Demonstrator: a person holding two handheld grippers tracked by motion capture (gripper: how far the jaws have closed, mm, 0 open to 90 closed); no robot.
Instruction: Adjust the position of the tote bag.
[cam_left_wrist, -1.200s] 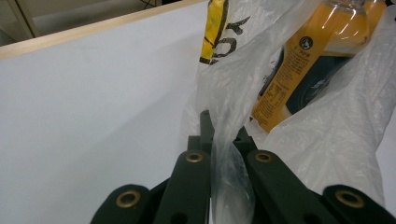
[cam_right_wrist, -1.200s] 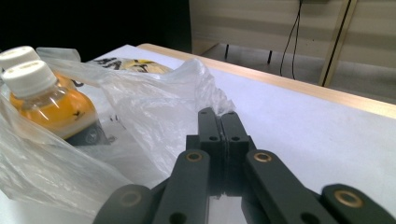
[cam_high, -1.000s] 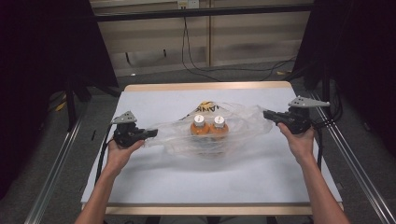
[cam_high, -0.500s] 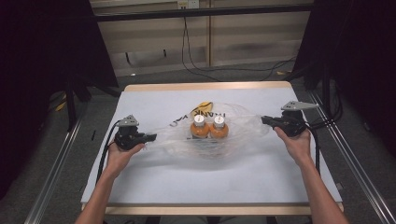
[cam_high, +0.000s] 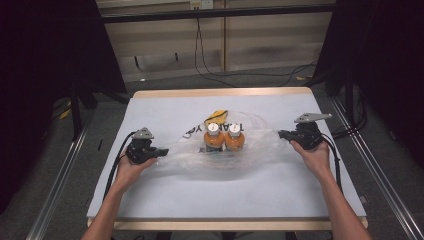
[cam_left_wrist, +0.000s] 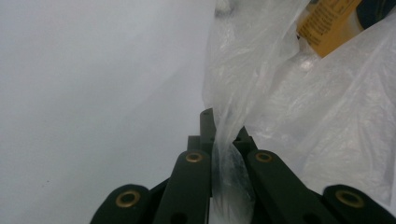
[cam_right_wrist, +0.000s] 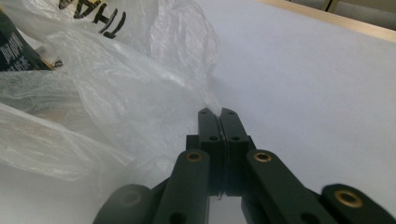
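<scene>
Plastic bag (cam_high: 250, 150) lies mid-table, holding two orange bottles (cam_high: 224, 138) upright. The left gripper (cam_high: 159, 151) clamps the film near the left edge, and the right gripper (cam_high: 283, 134) pinches it toward the right edge. Pulling apart too hard could tear the thin film or tip the bottles, I judge.
</scene>
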